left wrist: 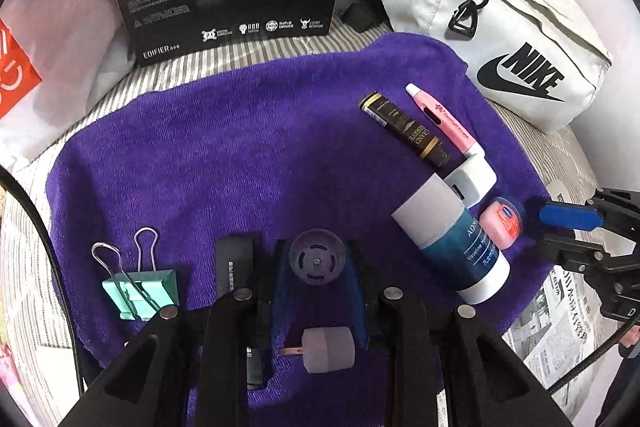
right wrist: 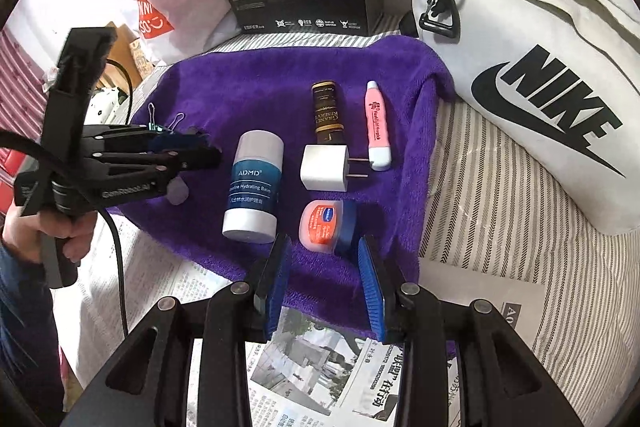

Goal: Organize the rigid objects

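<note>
The left tool is gripping a small grey plastic handheld fan by its round cage, the blue pads pressing on both sides while the stubby grey handle is hanging down toward the camera over the near edge of the purple terry towel. The fan looks light and stiff, but its thin ribbed cage is likely to flex or crack under a hard squeeze, so the thicker handle seems the safer place to hold. The right tool is standing open and empty, its jaws hovering just near of a small pink-lidded tin of lip balm, which is lying on the towel's near right part; that tin is probably light, hard and a bit slippery, best pinched across its short sides. Beside it are lying a white and teal balm stick, a white plug adapter, a dark brown gold-banded tube and a pink pen-shaped tube. A mint-green binder clip is sitting at the near left.
</note>
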The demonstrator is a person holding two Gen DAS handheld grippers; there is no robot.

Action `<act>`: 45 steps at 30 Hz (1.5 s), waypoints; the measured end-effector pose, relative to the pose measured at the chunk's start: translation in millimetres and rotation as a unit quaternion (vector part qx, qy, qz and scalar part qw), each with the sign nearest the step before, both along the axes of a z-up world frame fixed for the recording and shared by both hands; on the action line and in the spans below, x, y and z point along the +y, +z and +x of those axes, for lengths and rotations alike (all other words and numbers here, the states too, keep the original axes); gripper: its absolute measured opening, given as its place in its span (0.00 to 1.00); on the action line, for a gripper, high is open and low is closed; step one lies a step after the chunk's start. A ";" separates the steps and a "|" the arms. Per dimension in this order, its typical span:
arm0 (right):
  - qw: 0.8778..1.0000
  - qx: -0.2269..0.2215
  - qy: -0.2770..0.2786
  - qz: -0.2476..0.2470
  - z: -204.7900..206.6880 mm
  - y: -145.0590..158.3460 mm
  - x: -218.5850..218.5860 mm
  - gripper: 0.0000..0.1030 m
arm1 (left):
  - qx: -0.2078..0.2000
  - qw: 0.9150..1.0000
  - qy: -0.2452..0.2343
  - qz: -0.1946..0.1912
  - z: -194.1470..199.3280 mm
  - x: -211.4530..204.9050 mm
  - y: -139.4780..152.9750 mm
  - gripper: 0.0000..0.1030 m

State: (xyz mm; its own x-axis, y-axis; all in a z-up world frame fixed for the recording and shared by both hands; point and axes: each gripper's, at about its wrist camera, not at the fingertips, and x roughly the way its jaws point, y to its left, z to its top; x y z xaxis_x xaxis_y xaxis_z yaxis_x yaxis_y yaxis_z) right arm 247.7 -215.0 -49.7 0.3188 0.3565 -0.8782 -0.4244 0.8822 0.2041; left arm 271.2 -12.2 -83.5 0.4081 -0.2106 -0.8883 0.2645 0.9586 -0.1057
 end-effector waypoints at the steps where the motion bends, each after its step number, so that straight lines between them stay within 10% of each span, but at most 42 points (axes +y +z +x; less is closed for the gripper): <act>1: 1.000 -0.001 -0.001 0.000 -0.3 0.3 0.0 0.34 | 0.000 1.000 0.000 0.001 0.0 -0.2 -0.1 0.25; 11: 0.999 -0.003 -0.028 0.026 -18.7 12.1 -14.5 0.36 | 0.004 1.000 -0.001 0.000 -4.4 -4.4 -2.2 0.37; 19: 0.997 -0.006 -0.066 0.041 -53.2 28.3 -32.7 0.56 | 0.008 1.000 0.022 -0.009 -17.8 -4.2 7.5 0.51; 25: 0.994 -0.002 -0.099 0.047 -78.0 39.6 -43.3 0.59 | -0.032 0.999 0.018 0.012 -52.4 -8.8 43.9 0.68; 29: 0.991 -0.014 -0.129 0.045 -94.6 48.9 -48.0 0.81 | -0.059 0.998 0.022 0.006 -86.6 -6.1 72.9 0.85; 45: 0.985 -0.056 -0.165 0.018 -150.8 96.3 -37.9 1.00 | -0.115 0.988 0.103 0.009 -201.8 13.6 146.7 0.93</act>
